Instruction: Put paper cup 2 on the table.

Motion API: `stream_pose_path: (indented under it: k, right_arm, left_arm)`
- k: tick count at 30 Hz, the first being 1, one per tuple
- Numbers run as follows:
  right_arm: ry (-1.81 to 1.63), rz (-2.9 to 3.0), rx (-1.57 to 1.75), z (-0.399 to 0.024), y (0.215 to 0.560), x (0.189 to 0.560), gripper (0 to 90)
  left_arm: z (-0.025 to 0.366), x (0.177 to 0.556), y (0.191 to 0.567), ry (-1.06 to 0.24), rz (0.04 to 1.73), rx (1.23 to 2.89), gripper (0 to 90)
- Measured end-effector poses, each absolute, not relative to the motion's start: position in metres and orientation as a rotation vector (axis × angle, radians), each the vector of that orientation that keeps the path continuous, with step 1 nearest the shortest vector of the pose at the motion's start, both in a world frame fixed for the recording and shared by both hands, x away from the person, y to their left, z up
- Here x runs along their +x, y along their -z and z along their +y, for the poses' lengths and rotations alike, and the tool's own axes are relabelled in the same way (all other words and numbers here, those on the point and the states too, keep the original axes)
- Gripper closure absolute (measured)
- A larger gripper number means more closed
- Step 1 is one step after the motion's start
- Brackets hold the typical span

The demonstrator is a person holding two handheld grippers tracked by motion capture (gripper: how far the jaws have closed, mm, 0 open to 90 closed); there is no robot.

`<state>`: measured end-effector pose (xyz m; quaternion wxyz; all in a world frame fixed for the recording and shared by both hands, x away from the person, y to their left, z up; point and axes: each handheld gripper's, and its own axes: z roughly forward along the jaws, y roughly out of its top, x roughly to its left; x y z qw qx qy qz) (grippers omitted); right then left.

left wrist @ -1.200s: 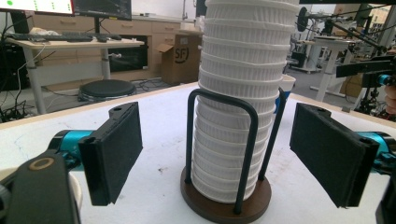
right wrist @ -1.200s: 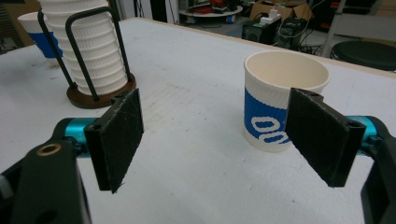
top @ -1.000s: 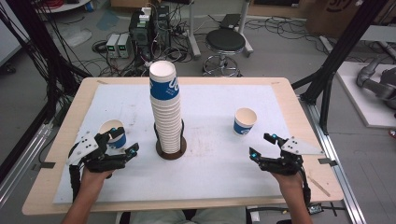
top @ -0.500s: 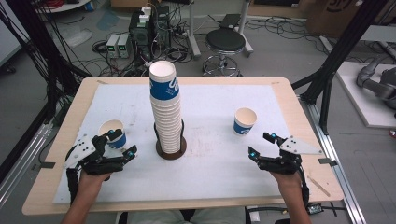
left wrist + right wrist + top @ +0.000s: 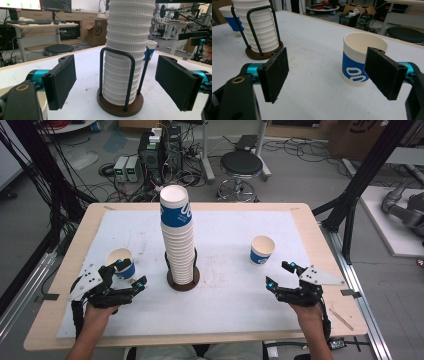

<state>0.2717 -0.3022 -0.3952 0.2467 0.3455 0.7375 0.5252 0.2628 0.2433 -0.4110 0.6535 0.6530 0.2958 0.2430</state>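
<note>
Now, setting: we look down on a pale wooden surface [image 5: 320, 250] covered by a white sheet, with a person's forearms coming in from six o'clock.
Cup stack: we see a tall stack of paper cups [image 5: 178, 240] at the centre of the surface, upright in a black wire holder on a round dark base [image 5: 183, 279]. The top cup carries a blue band.
Left cup: a single blue and white cup [image 5: 121, 262] stands upright at about nine o'clock from the stack, mouth up.
Right cup: another blue and white cup [image 5: 262, 249] stands upright at about three o'clock from the stack, mouth up, well apart from it.
Left gripper: we find the left gripper [image 5: 131, 275] at about eight o'clock from the stack, just beside the left cup. Its jaws stand open with nothing between the pads. In the left gripper view the stack and its holder [image 5: 126, 55] rise ahead between the two black pads, apart from both.
Right gripper: the right gripper [image 5: 279, 275] sits at about six o'clock from the right cup, near it but not touching. Its jaws are open and hold nothing. In the right gripper view the cup [image 5: 359, 58] stands ahead toward the pad at three o'clock, which overlaps its side in the picture.
Beyond the surface: a black stool [image 5: 242, 165] and electronics boxes sit on the floor at twelve o'clock.
</note>
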Motion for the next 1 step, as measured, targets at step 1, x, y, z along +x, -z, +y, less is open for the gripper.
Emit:
stream_pose_path:
  k: [1]
  right_arm:
    - [-1.431, 2.011, 0.941, -0.3025, 0.3953, 0.2717, 20.5]
  left_arm:
    - [0.2435, 0.2628, 0.4111, -0.552, 0.674, 1.481, 16.9]
